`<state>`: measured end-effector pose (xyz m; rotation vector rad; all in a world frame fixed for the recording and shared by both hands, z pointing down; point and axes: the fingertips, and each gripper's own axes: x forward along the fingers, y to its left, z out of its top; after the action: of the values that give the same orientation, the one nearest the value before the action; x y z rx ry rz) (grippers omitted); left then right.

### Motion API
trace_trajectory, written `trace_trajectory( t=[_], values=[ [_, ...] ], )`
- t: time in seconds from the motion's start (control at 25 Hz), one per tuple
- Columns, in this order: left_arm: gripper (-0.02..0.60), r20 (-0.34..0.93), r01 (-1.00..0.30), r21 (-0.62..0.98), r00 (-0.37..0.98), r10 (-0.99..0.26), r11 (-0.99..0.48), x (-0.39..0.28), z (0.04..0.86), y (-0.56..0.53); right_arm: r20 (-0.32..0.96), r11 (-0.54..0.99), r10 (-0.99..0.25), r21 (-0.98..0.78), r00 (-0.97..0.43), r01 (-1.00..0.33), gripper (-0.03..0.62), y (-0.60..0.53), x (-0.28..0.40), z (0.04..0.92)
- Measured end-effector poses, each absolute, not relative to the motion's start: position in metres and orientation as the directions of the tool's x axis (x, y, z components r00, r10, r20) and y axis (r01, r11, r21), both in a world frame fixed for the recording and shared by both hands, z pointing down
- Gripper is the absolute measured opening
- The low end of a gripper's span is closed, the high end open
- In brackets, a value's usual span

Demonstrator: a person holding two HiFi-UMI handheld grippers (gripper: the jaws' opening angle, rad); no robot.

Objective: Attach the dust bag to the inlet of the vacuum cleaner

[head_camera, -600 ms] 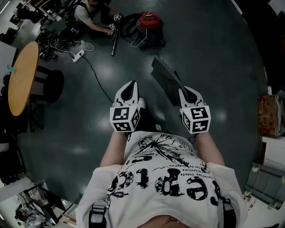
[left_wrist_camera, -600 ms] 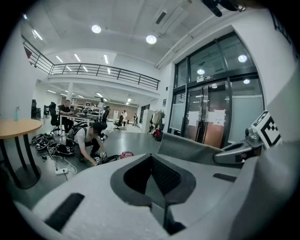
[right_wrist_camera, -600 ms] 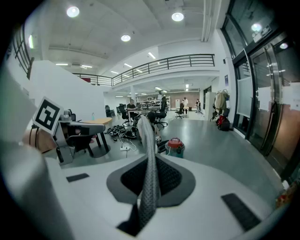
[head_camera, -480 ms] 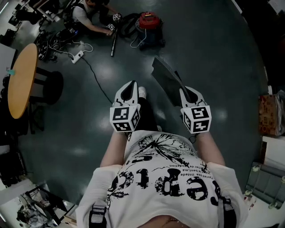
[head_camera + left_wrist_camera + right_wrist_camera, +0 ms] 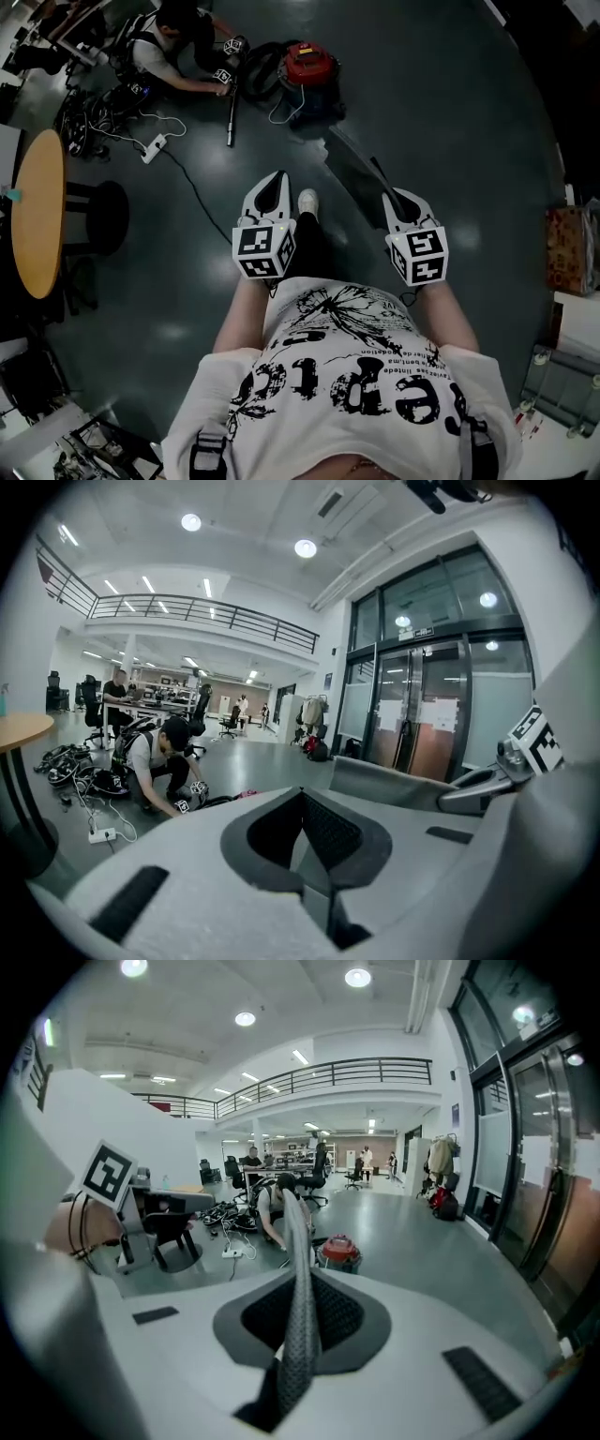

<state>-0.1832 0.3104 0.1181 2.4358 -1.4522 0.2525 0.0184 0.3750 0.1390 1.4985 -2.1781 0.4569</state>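
**Q:** Attachment status?

**A:** Not begun. The vacuum cleaner (image 5: 309, 67) stands on the floor (image 5: 450, 112), far side. The dust bag (image 5: 349, 169), well apart from it, is clamped in the right hand-held gripper (image 5: 395, 198). The left hand-held gripper (image 5: 273, 185) is closed and empty.

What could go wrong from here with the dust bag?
1. Only the right gripper pinches the dust bag, at one edge. The left gripper is shut and empty, so the bag may swing or slip.
2. Another person crouches at the vacuum cleaner, possibly blocking access.
3. A cable lies on the floor ahead: trip hazard.
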Motion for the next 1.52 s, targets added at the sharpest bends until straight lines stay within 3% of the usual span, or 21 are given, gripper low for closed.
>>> trace_trajectory(
  t=[0.6, 0.96, 1.28, 1.52],
  values=[
    [0.003, 0.374, -0.844, 0.194, 0.535, -0.758, -0.5, -0.182, 0.132, 0.003, 0.609, 0.476, -0.692, -0.02, -0.388, -0.879, 0.023, 0.103, 0.005, 0.149],
    [0.003, 0.44, -0.874, 0.194, 0.483, -0.757, -0.445, -0.133, 0.163, -0.046, 0.636, 0.568, -0.609, -0.067, -0.474, -0.82, 0.023, 0.031, 0.038, 0.183],
    [0.003, 0.417, -0.944, 0.139, 0.33, -0.847, -0.299, -0.117, 0.177, -0.092, 0.658, 0.705, -0.481, -0.103, -0.58, -0.702, 0.023, -0.011, 0.069, 0.213],
    [0.003, 0.401, -0.947, 0.114, 0.321, -0.858, -0.301, -0.116, 0.226, -0.119, 0.666, 0.768, -0.425, -0.094, -0.613, -0.634, 0.023, -0.037, 0.077, 0.265]
  ],
)
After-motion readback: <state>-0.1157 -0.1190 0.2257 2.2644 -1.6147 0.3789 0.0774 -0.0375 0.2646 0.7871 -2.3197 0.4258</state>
